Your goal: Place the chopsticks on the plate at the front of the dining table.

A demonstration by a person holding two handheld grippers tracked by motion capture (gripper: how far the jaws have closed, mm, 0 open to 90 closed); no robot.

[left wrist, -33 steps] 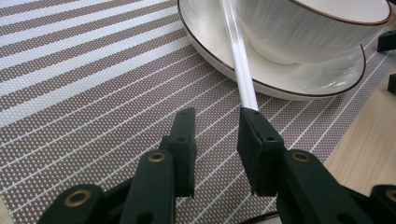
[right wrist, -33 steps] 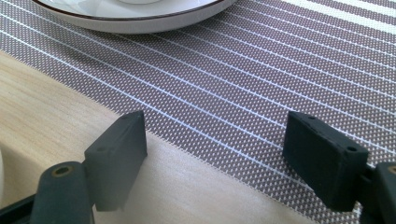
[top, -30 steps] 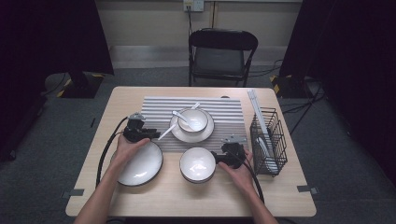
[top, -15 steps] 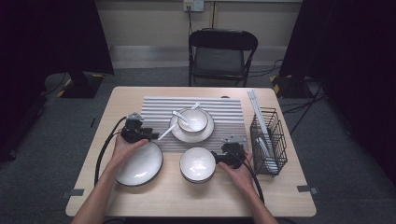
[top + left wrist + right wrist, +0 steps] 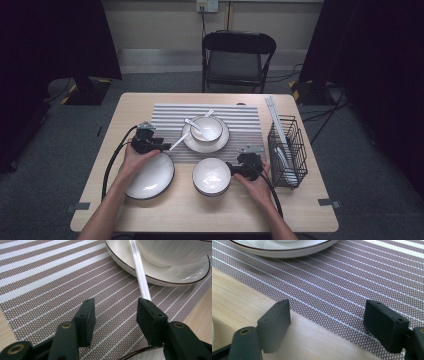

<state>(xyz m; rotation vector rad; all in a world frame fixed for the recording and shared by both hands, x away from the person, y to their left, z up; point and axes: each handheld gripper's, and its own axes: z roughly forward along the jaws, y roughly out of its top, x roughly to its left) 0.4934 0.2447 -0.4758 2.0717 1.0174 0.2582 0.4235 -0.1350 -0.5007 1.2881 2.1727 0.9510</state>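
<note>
With our left gripper (image 5: 115,315) having just been opening its jaws, nothing between them, beside the spoon (image 5: 140,275) whose smooth, light, brittle-looking handle leans off the saucer (image 5: 160,277), we judge 1 mid-handle pinch safest.

Bowl (image 5: 212,176) right of plate (image 5: 150,176), before mat (image 5: 250,120).
</note>
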